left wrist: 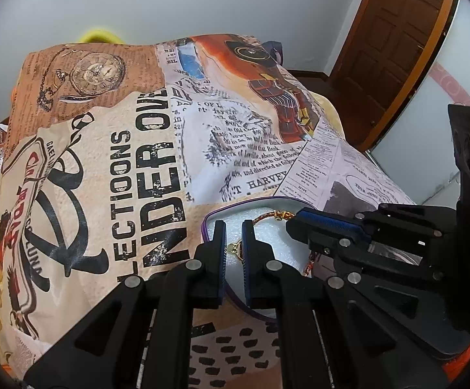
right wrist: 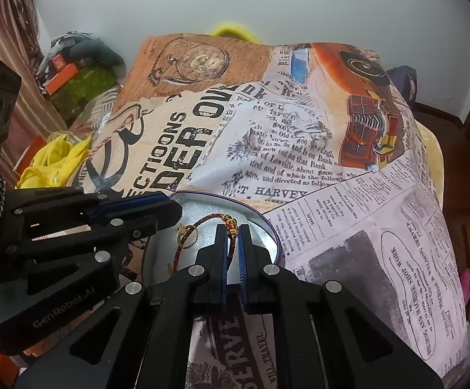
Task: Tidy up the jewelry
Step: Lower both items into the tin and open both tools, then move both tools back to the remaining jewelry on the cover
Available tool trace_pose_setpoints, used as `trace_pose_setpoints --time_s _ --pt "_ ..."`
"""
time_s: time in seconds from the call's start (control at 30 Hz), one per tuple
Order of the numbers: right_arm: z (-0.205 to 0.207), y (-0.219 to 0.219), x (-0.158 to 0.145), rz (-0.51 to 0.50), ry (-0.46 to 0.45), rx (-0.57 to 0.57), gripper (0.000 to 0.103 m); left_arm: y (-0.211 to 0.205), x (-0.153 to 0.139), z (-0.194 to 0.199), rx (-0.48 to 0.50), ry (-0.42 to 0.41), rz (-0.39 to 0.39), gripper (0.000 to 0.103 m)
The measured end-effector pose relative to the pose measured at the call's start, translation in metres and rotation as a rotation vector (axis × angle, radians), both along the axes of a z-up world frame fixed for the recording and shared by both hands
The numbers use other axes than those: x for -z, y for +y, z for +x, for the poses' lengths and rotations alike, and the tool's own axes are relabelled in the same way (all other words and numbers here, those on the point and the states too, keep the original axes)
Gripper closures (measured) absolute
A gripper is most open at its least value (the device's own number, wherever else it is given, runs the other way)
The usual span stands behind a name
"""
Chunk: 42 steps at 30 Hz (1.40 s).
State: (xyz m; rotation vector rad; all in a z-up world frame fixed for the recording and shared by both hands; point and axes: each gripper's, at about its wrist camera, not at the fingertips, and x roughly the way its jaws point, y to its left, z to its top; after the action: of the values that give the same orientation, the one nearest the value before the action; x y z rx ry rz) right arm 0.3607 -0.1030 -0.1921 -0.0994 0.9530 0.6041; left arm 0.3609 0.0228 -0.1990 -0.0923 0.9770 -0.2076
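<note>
One braided red-and-dark cord bracelet with gold beads and a gold ring clasp [right wrist: 202, 227], item in hand. Location: hanging in an arc over the white foam pad of a round purple-rimmed tin box [right wrist: 269, 223], which sits at the near edge of a vintage newspaper-print cloth [right wrist: 283, 136] covering what is probably a bed. Long axis: runs left to right across the box, clasp end at the left, beaded end at the right.

Right tongs [right wrist: 233, 243]: clenched on the cord just below the gold beads, the cord passing between the blue pads.

Left tongs [left wrist: 233, 243]: clenched at the gold clasp end, the ring showing between the pads.

Governing relation: each end of the bracelet lies directly in its own tongs, with the box straight below both, so the likely next move is a short lowering onto the foam. Neither hand is plainly nearer the pad.

Surroundings: yellow fabric [right wrist: 53, 159] at far left, wooden door [left wrist: 393, 48] at far right.
</note>
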Motion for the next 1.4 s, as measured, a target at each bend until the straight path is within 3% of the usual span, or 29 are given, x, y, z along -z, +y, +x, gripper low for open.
trace_pose_setpoints --time_s 0.5,0.7,0.87,1.13,1.27,1.4 --pt "-0.014 -0.008 -0.023 0.012 0.005 0.025 0.085 0.011 -0.034 -0.033 -0.025 -0.057 0.034 0.083" --pt "-0.034 -0.015 -0.043 0.004 -0.049 0.037 0.081 0.012 -0.054 -0.055 -0.029 -0.091 0.041 0.079" --pt "-0.055 -0.021 -0.063 0.012 -0.114 0.047 0.063 0.011 -0.069 -0.078 -0.027 -0.12 0.055 0.073" --pt "-0.094 -0.034 -0.093 0.033 -0.204 0.073 0.062 0.013 -0.091 -0.12 -0.031 -0.163 0.048 0.06" --pt "-0.114 -0.041 -0.098 0.034 -0.252 0.094 0.048 0.014 -0.094 -0.139 -0.032 -0.175 0.051 0.055" --pt "-0.132 -0.048 -0.098 0.018 -0.285 0.108 0.048 0.014 -0.088 -0.155 -0.028 -0.162 0.074 0.054"
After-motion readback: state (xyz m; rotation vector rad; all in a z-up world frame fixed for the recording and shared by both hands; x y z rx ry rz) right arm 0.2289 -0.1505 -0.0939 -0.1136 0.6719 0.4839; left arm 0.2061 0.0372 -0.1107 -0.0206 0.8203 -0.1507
